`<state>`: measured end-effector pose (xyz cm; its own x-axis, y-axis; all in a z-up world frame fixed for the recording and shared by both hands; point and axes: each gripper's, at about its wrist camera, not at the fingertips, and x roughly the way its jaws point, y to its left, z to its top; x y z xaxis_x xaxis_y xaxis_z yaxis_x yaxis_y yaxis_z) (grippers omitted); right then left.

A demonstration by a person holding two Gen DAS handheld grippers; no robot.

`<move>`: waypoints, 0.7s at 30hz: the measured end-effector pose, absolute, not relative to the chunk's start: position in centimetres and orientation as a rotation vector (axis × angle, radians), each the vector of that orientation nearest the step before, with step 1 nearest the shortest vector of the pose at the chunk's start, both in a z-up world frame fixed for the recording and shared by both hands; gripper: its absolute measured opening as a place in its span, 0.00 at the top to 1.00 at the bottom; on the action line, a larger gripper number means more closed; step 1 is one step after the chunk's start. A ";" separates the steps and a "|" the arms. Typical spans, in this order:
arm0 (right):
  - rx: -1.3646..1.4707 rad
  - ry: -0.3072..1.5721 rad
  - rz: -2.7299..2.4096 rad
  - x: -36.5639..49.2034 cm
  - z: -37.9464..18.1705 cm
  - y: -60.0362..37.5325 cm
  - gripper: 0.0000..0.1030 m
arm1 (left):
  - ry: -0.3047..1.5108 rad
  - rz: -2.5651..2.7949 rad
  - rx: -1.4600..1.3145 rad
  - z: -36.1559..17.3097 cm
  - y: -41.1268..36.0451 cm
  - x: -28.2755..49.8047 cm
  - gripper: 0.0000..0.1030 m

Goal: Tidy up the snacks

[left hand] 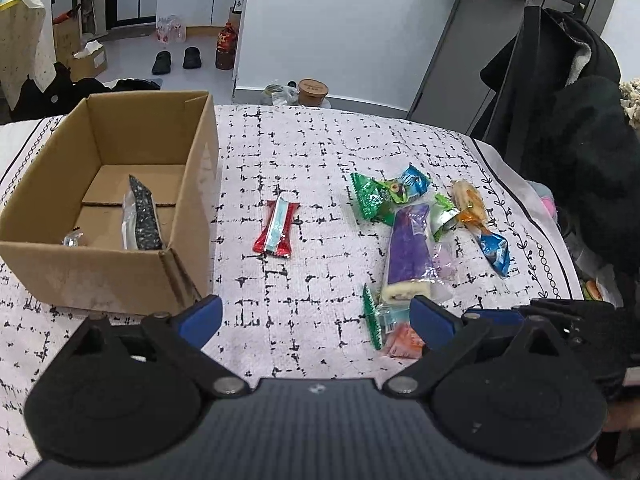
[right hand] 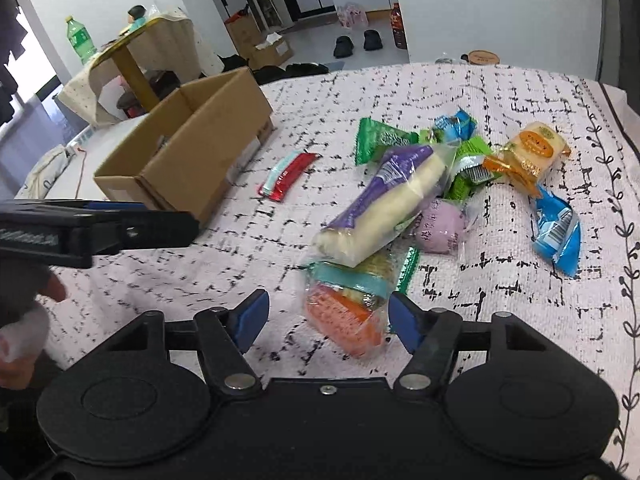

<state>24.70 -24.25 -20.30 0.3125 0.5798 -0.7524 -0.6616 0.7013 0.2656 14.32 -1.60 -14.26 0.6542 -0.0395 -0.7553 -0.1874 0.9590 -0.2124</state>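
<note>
Here, orange snack (right hand: 347,322) lies between spread fingers (right hand: 404,320).

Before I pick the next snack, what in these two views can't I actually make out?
- Cardboard box contents: hidden by its near wall in the right wrist view.
- Small silvery item in the box: too small to identify, left wrist view.
- Orange packet: motion-blurred in the right wrist view; partly behind a finger in the left wrist view.
- Pink round snack: largely covered by the purple-wrapped roll.
</note>
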 end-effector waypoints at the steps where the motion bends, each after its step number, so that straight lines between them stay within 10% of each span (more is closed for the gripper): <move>1: -0.104 0.952 0.817 24.9 -20.6 -24.1 0.37 | 0.860 0.088 -0.285 -14.4 -1.5 14.3 0.03; 21: -0.115 0.960 0.706 25.0 -20.4 -26.1 0.59 | 0.871 0.097 -0.274 -16.4 -1.7 16.4 0.04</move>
